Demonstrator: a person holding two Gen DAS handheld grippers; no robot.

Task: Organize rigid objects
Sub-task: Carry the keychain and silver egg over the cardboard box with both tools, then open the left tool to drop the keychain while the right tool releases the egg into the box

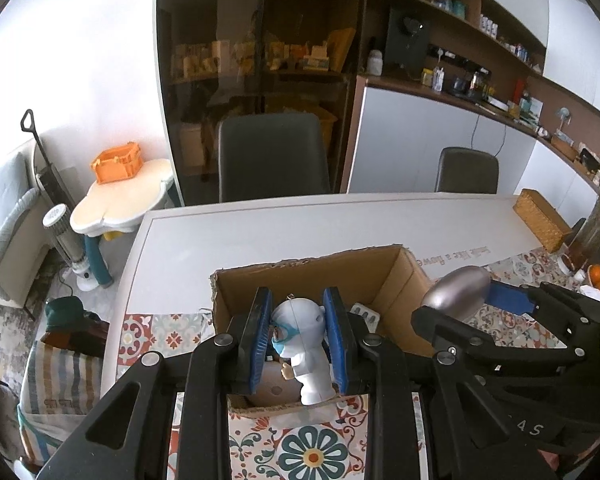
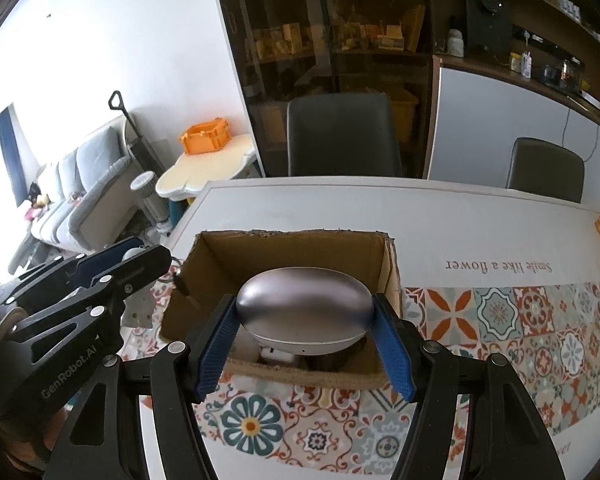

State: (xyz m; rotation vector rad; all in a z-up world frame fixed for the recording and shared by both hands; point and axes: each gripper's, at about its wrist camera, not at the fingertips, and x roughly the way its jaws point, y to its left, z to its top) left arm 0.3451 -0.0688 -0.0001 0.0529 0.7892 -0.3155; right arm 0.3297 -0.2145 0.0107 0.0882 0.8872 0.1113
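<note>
Cardboard box [image 1: 384, 276] is sitting open-topped on the white table [image 1: 260, 232], its near edge resting on the patterned tile runner [image 2: 500, 320]. Left gripper [image 1: 298, 334] is clamping a small white toy figure [image 1: 300, 344] with a blue mask, blue pads pressing on both sides of its head, jaws narrowed to the head's width; the figure is hanging upright over the box's near-left part. Right gripper [image 2: 305, 342] is gripping a smooth silver egg-shaped case [image 2: 303, 312] by its two ends, jaws spread fairly wide around it, holding it over the box's near rim. In the left wrist view that case [image 1: 458, 294] is sitting just right of the box's right wall. Inside the box some pale items are showing under the case, too hidden to identify. Two dark chairs [image 2: 344, 136] are standing at the table's far side. A woven basket [image 1: 542, 220] is sitting on the table's far right. An orange crate [image 2: 206, 136] is resting on a small cream table far left.
</note>
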